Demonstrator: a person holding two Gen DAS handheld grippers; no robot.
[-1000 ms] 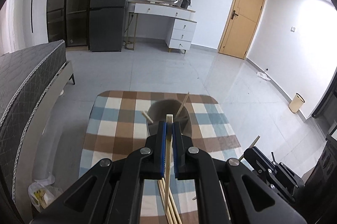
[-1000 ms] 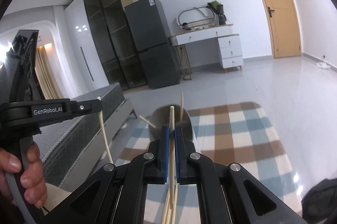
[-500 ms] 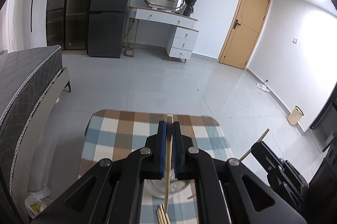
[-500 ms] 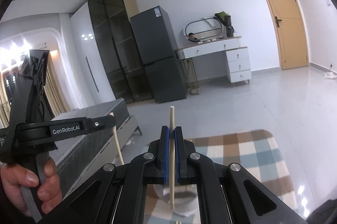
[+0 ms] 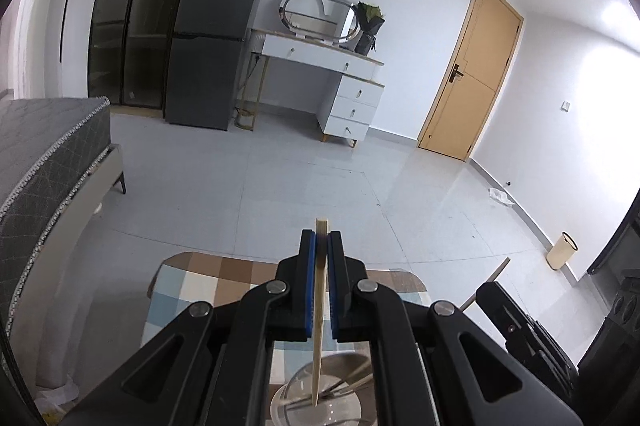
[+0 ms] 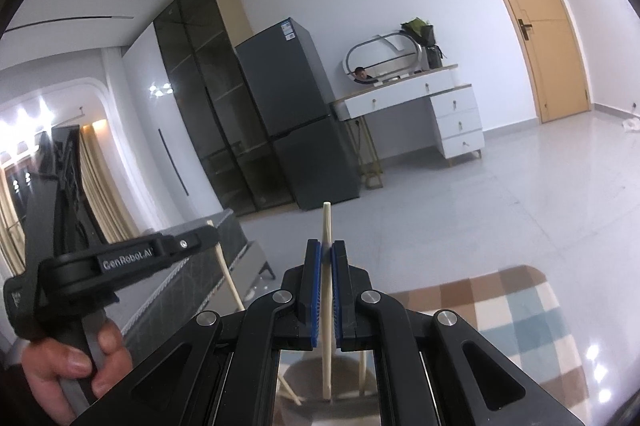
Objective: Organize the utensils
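Observation:
My left gripper (image 5: pixel 321 240) is shut on a wooden chopstick (image 5: pixel 319 322) held upright, its lower tip hanging over a round grey holder (image 5: pixel 320 396) with other chopsticks in it. My right gripper (image 6: pixel 327 250) is shut on another chopstick (image 6: pixel 327 306), also upright, with its tip inside the mouth of the same holder (image 6: pixel 332 382). The right gripper also shows at the lower right of the left wrist view (image 5: pixel 504 310). The left gripper and the hand holding it appear at the left of the right wrist view (image 6: pixel 120 258).
The holder stands on a checked blue, brown and white tablecloth (image 5: pixel 188 290), also in the right wrist view (image 6: pixel 512 310). Beyond lie a grey bed (image 5: pixel 44 154), a fridge (image 5: pixel 216 38), a white dresser (image 5: pixel 340 86) and a wooden door (image 5: pixel 472 74).
Both grippers have risen and tilted up with their chopsticks. The holder has dropped from mid-frame to the bottom edge, and each chopstick tip now hangs at the holder's mouth.

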